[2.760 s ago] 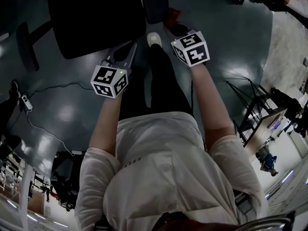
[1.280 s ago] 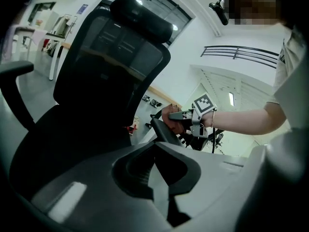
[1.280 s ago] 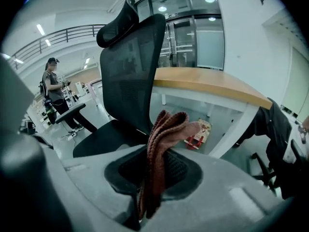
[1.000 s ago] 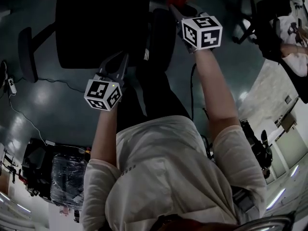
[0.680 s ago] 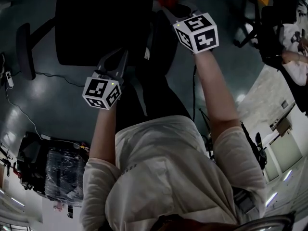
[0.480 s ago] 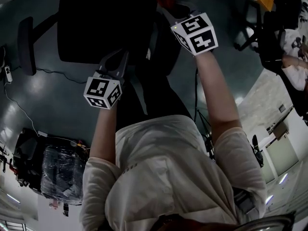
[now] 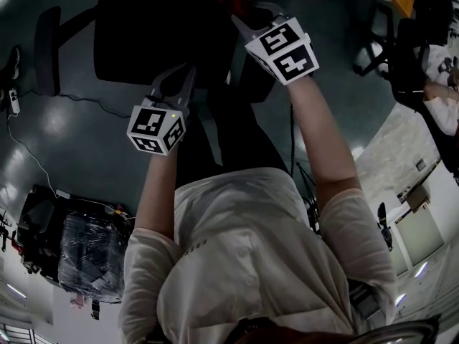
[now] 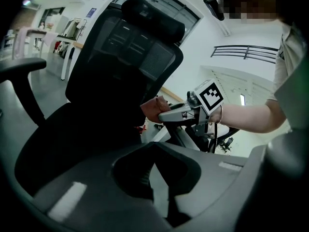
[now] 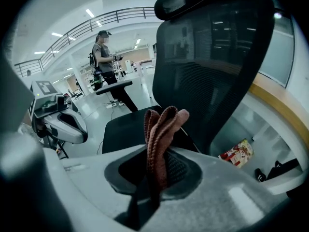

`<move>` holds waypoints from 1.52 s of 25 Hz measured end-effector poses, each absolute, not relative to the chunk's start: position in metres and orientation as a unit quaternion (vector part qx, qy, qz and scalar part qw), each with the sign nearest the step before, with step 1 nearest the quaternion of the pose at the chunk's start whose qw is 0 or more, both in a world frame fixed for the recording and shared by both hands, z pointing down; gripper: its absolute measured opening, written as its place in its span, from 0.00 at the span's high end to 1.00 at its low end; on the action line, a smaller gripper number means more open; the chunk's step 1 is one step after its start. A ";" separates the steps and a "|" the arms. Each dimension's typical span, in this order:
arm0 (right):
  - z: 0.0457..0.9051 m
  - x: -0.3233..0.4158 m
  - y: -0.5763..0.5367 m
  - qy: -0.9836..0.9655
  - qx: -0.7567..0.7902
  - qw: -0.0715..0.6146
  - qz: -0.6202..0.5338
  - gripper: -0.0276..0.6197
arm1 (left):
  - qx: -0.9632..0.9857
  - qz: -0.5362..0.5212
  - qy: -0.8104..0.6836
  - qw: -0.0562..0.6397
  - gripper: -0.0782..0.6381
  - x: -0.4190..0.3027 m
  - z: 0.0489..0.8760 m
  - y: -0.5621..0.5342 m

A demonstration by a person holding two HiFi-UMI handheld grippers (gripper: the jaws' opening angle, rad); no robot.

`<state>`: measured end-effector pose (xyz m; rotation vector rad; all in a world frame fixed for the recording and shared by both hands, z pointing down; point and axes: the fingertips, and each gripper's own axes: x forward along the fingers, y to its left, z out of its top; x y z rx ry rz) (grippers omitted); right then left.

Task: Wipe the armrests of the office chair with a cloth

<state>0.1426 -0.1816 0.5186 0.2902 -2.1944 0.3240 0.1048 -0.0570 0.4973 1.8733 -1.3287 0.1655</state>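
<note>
The black office chair (image 7: 154,24) stands in front of me, its mesh back (image 9: 217,57) filling the right gripper view. My right gripper (image 7: 242,21) is shut on a folded reddish-brown cloth (image 9: 161,129), held up beside the chair's right side; the cloth (image 8: 153,108) also shows in the left gripper view. The chair's left armrest (image 7: 46,49) sticks out at the far side, seen again as the left armrest (image 8: 19,67). My left gripper (image 7: 176,77) hangs lower, in front of the seat (image 8: 72,139), jaws together with nothing between them.
A power strip and cable (image 7: 14,99) lie on the floor at left, with a wrapped bundle (image 7: 93,253) behind me. Another chair (image 7: 401,49) stands at right. A snack packet (image 9: 236,153) lies on the floor. A person (image 9: 104,52) stands far off.
Since 2.8 s ago my right gripper has risen with the cloth to the chair's right side, then slid slightly left. The left gripper has barely moved.
</note>
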 end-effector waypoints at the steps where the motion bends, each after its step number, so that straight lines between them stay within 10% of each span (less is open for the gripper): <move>1: 0.520 0.141 -0.174 -0.880 0.112 0.442 0.130 0.88 | 0.744 0.064 -0.527 0.407 0.87 0.104 0.496 -0.054; 38: 0.522 0.163 0.062 -0.815 0.259 0.468 0.223 0.88 | 0.816 0.084 -0.458 0.343 0.87 0.031 0.459 0.110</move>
